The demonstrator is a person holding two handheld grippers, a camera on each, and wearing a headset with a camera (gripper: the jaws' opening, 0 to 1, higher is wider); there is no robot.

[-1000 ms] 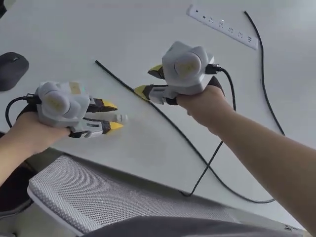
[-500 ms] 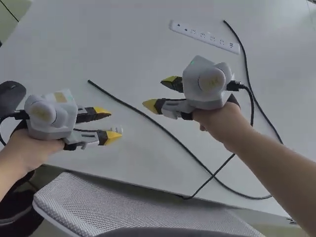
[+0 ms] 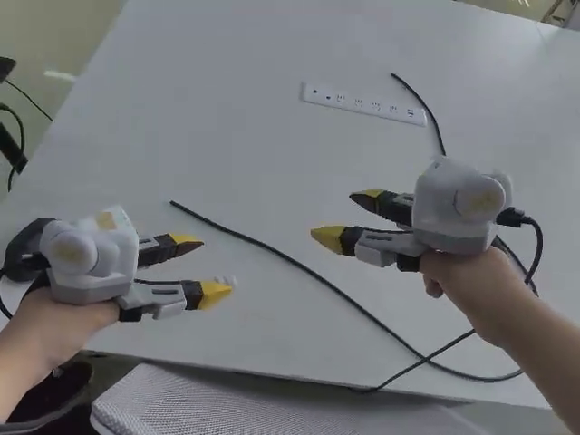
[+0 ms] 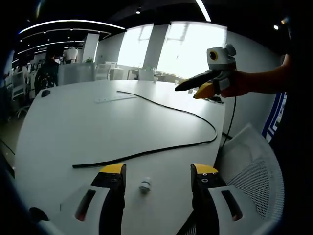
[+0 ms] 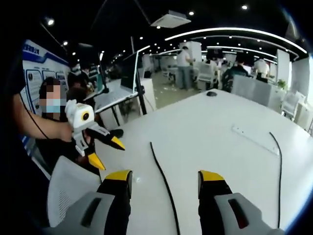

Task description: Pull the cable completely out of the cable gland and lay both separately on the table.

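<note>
Cable gland lies loose by the counter's near edge, just ahead of the left gripper's released, empty jaws. Cable lies apart from it, running diagonally to the near right edge. Right gripper hovers above, jaws spread and empty. The task looks done; back off straight, minding the gland so near the edge.

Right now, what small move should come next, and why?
Probably draw both grippers back and stop: the cable lies free on the table, the cable gland lies apart from it before the open left gripper, and the right gripper is open too.
</note>
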